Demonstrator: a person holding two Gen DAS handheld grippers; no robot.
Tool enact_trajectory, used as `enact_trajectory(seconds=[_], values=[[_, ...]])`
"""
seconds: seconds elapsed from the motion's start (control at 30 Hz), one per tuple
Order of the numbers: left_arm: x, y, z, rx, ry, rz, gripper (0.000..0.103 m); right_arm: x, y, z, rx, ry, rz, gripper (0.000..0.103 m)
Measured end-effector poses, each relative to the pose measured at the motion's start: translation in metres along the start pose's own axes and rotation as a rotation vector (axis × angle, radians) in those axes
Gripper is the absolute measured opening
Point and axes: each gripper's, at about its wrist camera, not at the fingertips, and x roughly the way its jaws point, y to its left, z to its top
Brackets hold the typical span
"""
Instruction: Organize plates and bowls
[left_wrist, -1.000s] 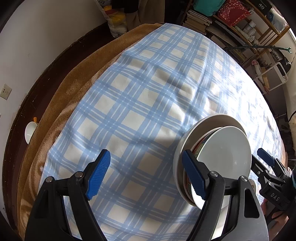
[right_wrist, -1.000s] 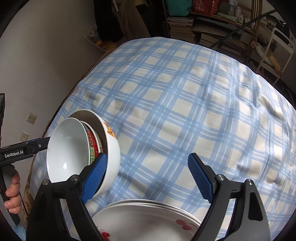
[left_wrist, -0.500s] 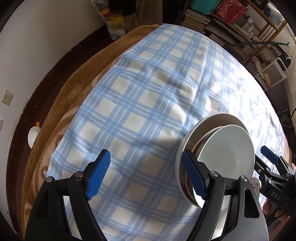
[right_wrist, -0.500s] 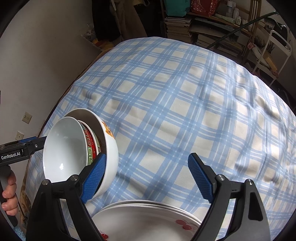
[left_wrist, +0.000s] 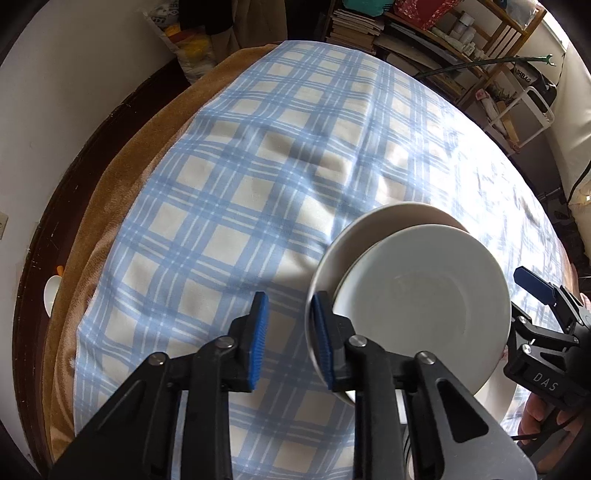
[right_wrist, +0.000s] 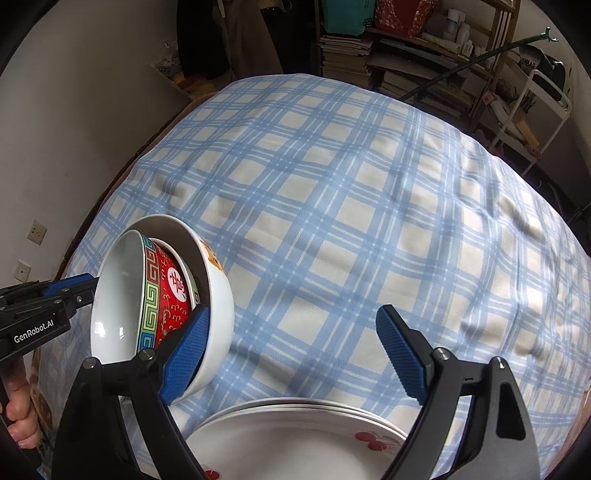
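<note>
Three nested bowls stand on the blue checked cloth: an outer white bowl (left_wrist: 369, 229) (right_wrist: 219, 295), a red patterned bowl (right_wrist: 173, 291) and an inner white bowl (left_wrist: 424, 302) (right_wrist: 118, 295). My left gripper (left_wrist: 290, 339) is closing. Its right pad lies against the outer bowl's near rim, its left pad is apart from it, and cloth shows in the gap. One of its fingers (right_wrist: 70, 287) shows at the stack's left side. My right gripper (right_wrist: 295, 350) stands open and holds nothing. Its left finger is in front of the outer bowl, above a stack of white plates (right_wrist: 295, 432) with red prints.
The checked cloth (right_wrist: 351, 221) covers the table, over a brown blanket (left_wrist: 110, 206) along the left edge. Bookshelves (right_wrist: 351, 48) and a white cart (right_wrist: 546, 96) stand beyond the far end. A small white dish (left_wrist: 51, 295) lies on the floor at left.
The left gripper's jaws have narrowed sharply, the left finger swinging in toward the right one beside the bowls. The right gripper stays wide open in place.
</note>
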Motion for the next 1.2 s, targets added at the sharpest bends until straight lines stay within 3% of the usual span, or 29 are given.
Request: enact_trajectory(seconds=[0.1, 0.17, 0.2, 0.27, 0.37, 0.83, 0.93, 1.2], values=[[0.002, 0.006, 0.001, -0.041, 0.009, -0.059, 0.014, -0.001, 0.002, 0.001, 0.008, 0.014, 0.024, 0.076], [0.002, 0.007, 0.001, -0.054, 0.016, -0.082, 0.013, 0.001, 0.004, 0.002, 0.022, 0.033, 0.061, 0.056], [0.002, 0.006, 0.001, -0.054, 0.014, -0.085, 0.013, 0.001, 0.006, 0.002, 0.028, 0.043, 0.076, 0.05], [0.002, 0.002, 0.0, -0.04, 0.009, -0.087, 0.006, 0.002, 0.01, 0.002, 0.025, 0.056, 0.101, 0.028], [0.001, -0.009, -0.002, 0.007, -0.003, -0.045, 0.005, 0.007, 0.018, 0.004, 0.029, 0.096, 0.125, 0.009], [0.006, -0.003, -0.002, -0.05, -0.013, -0.061, 0.003, 0.012, 0.023, 0.012, 0.065, 0.144, 0.127, 0.01], [0.007, 0.002, -0.003, -0.08, -0.019, -0.091, 0.003, 0.013, 0.021, 0.012, 0.082, 0.138, 0.13, 0.01], [0.006, 0.001, -0.005, -0.082, -0.023, -0.079, 0.003, 0.011, 0.02, 0.008, 0.121, 0.111, 0.126, 0.01]])
